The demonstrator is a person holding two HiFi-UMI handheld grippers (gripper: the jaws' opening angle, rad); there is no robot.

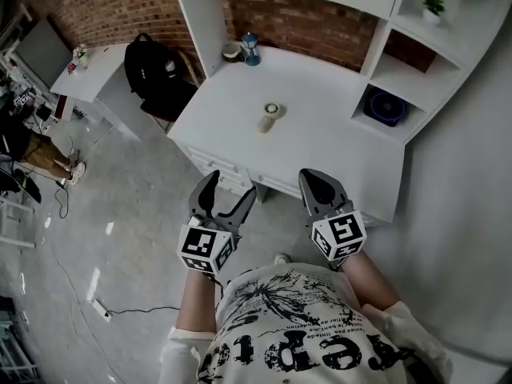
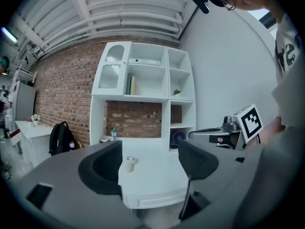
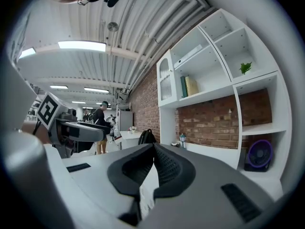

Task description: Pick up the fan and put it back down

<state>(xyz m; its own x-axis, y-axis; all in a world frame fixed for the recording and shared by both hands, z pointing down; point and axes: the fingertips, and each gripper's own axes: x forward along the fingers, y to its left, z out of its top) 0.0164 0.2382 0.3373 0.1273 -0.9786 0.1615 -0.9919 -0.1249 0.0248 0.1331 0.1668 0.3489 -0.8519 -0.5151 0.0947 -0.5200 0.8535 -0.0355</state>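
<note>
1. White bench point(image 1: 320, 138) set against a brick wall point(image 1: 308, 24), joined on the right to a white shelf unit point(image 1: 376, 42) of open cubbies.
2. Fan point(image 1: 386, 107), round and blue, upright in the lowest cubby at the bench's right end, well apart from both tools.
3. On the otherwise bare top: a small cream item point(image 1: 270, 117) near the middle and a little blue lantern point(image 1: 250, 49) at the back by the wall.
4. Left tool point(image 1: 230, 186): jaws wide apart, nothing between them, in the air short of the bench's front edge.
5. Right tool point(image 1: 318, 184): jaws pinched tip to tip on nothing, just beside the left one.
6. Around: pale glossy floor point(image 1: 136, 206), black backpack point(image 1: 152, 70) between the bench and a side bench point(image 1: 92, 74) at left, a small green plant point(image 1: 433, 5) in an upper cubby.
</note>
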